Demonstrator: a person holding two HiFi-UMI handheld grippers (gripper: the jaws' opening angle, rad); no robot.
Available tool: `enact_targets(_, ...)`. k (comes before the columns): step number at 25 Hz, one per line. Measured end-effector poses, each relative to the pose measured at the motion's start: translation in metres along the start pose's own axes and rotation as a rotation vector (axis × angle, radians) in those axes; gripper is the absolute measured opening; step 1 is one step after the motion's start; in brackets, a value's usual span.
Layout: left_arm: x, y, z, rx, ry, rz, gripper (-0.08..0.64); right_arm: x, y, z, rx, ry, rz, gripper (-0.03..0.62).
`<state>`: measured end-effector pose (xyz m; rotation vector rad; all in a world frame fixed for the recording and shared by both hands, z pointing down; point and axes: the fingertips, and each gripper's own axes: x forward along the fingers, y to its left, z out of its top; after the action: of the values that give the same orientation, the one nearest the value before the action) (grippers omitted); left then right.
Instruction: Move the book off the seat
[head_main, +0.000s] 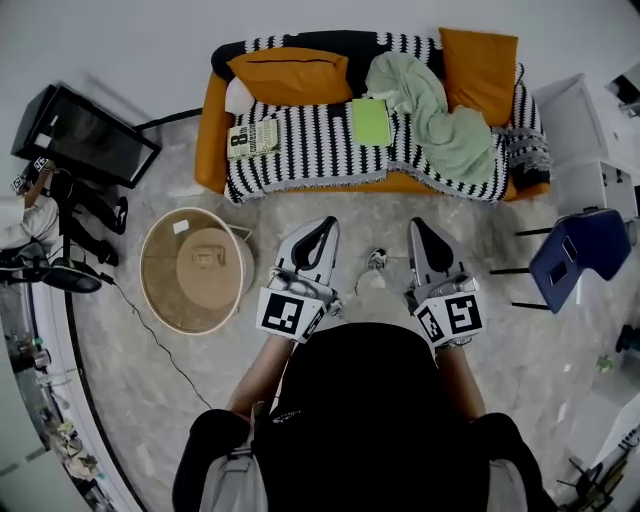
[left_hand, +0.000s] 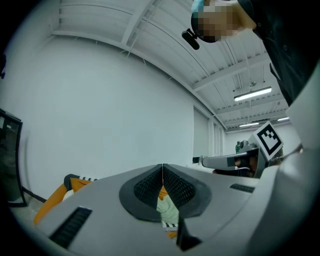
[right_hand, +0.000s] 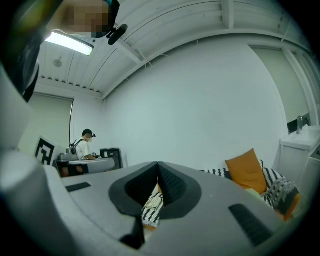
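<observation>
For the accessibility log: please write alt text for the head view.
Two shut tools, left tool and right tool, point at an orange sofa bearing a striped throw, a green book, a pale book and a green blanket.

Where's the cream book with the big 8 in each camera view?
Head view: the cream paperback book lies upper left, on the black-and-white striped fabric throw.
Left gripper view: not in it.
Right gripper view: the book shows low centre, in the gap under the shut right tool's tips.
Shared landmark: that throw, in all three views.
</observation>
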<state>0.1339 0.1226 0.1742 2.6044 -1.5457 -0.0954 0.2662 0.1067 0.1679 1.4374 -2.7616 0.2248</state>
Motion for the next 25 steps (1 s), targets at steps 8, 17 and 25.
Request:
enact_targets(8, 0.081, 0.008, 0.01, 0.035, 0.003, 0.048, 0.012, 0.051, -0.08, 0.016, 0.023, -0.003, 0.034, 0.014)
enact_targets(17, 0.15, 0.011, 0.003, 0.041, 0.007, 0.101, 0.012, 0.092, -0.144, 0.017, 0.025, 0.012, 0.081, 0.015)
enact_targets(25, 0.194, 0.02, -0.011, 0.048, 0.03, 0.098, 0.012, 0.123, -0.183, -0.008, 0.018, 0.081, 0.057, 0.015)
